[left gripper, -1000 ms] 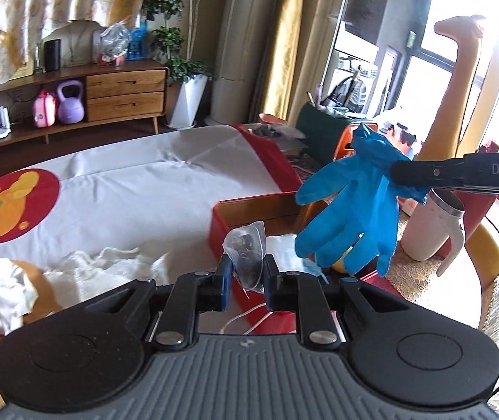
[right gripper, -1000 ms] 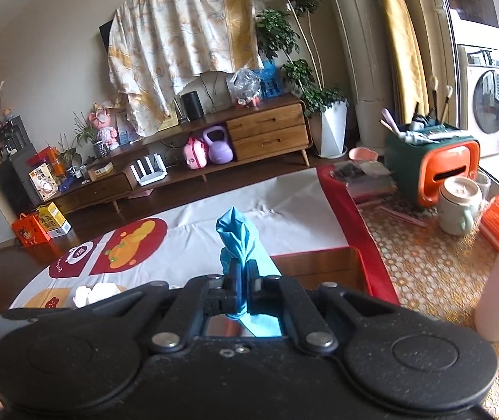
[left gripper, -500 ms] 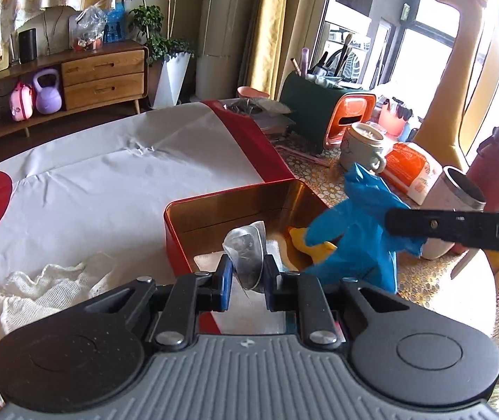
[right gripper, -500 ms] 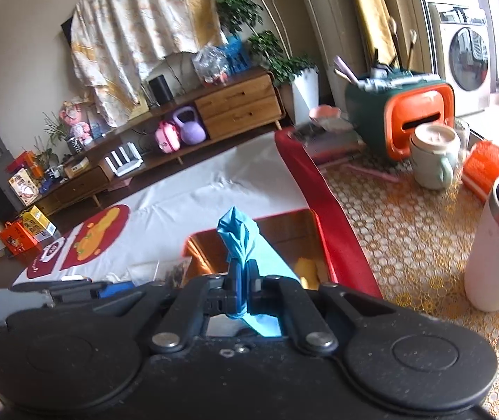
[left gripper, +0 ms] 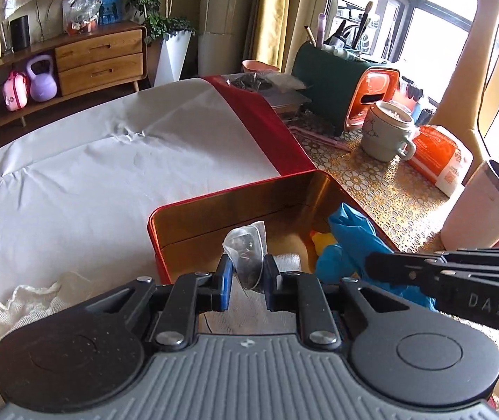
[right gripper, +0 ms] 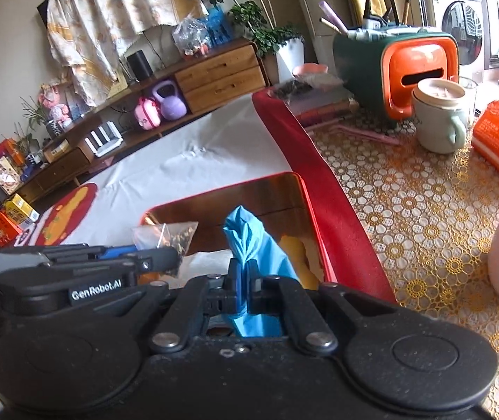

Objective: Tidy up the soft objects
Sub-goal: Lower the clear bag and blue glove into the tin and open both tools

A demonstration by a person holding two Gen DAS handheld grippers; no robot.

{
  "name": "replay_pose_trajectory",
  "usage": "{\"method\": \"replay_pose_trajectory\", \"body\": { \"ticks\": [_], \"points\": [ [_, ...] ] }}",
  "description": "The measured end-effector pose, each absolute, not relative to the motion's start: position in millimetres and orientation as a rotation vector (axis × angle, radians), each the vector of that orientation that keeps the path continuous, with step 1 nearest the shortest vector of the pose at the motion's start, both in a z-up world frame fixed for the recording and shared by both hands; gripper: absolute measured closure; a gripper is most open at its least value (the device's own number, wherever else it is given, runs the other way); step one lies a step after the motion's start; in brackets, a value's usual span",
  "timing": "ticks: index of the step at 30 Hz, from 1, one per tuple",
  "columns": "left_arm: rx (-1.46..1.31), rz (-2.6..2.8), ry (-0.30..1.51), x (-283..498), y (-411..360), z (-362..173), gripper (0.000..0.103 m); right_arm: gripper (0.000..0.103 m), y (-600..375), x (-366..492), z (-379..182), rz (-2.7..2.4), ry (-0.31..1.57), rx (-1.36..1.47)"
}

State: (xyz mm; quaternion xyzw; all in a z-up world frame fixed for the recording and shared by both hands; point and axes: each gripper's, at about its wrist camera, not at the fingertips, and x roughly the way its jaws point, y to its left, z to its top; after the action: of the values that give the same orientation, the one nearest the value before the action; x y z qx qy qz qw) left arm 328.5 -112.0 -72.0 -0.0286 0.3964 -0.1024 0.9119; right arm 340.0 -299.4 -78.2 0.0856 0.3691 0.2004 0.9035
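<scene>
My left gripper [left gripper: 246, 280] is shut on a clear plastic bag [left gripper: 246, 255] and holds it over the near end of a red tin box [left gripper: 193, 203] with a gold inside. My right gripper [right gripper: 243, 285] is shut on a blue rubber glove [right gripper: 249, 241], which hangs down into the box; the glove [left gripper: 350, 248] and right gripper [left gripper: 371, 267] also show in the left wrist view. The bag [right gripper: 169, 236] and the box [right gripper: 305, 203] show in the right wrist view. A yellow item [left gripper: 321, 239] and a white cloth [left gripper: 286, 262] lie inside the box.
White lacy cloth [left gripper: 15, 311] lies on the white table cover left of the box. Right of the box stand a white tumbler [left gripper: 480, 206], a pale green mug [left gripper: 387, 133], an orange packet [left gripper: 438, 157] and a green and orange organiser [left gripper: 347, 87].
Both grippers have come closer over the red box. The right gripper has lowered the blue glove from the air into the box. The left gripper still holds the bag.
</scene>
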Motion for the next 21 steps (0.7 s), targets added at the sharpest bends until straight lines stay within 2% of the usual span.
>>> {"method": "replay_pose_trajectory", "body": {
  "ticks": [11,15,21],
  "points": [
    [-0.061,-0.209,0.873,358,-115,-90,0.085,0.100,-289,365,-100,0.400,0.814,0.172],
    [-0.070,-0.204,0.894,363,-115,-97,0.085,0.089,-290,364,-103,0.404,0.828,0.174],
    [-0.070,-0.194,0.900,362,-115,-98,0.085,0.082,-292,360,-101,0.413,0.824,0.174]
  ]
}}
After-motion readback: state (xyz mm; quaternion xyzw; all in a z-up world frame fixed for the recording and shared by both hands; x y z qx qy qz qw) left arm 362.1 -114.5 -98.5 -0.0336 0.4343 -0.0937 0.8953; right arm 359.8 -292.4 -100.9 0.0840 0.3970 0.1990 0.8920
